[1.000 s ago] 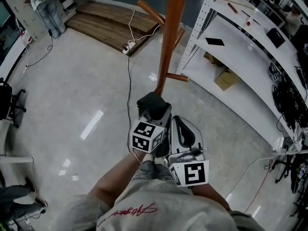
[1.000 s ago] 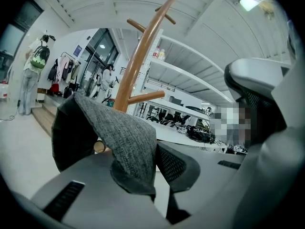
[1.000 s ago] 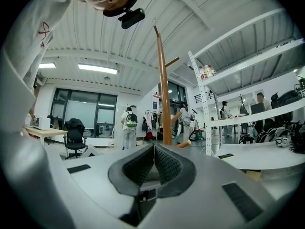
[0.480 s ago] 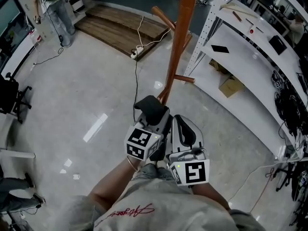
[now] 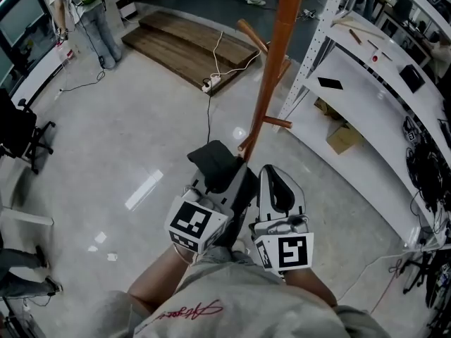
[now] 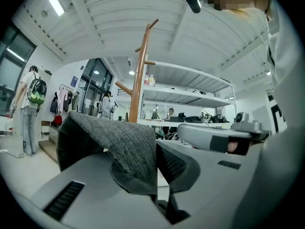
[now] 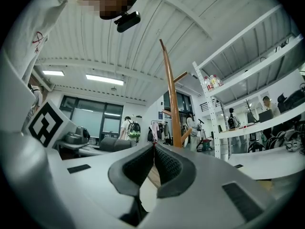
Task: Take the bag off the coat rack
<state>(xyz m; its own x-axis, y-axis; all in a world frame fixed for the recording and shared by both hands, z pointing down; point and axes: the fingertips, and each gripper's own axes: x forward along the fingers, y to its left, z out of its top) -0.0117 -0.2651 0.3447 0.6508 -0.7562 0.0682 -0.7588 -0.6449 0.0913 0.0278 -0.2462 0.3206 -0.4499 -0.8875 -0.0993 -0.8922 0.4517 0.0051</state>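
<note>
Head view: left tongs [image 5: 223,182] tight on dark bag [image 5: 213,162], right tongs [image 5: 272,173] closed, empty; red shirt script [image 5: 189,309] illegible.

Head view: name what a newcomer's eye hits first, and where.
The tall orange-brown coat rack rises up the middle, beside white shelving at the right. Just below it, the left tongs are shut on a dark grey bag, with the right tongs shut and empty alongside.
</note>
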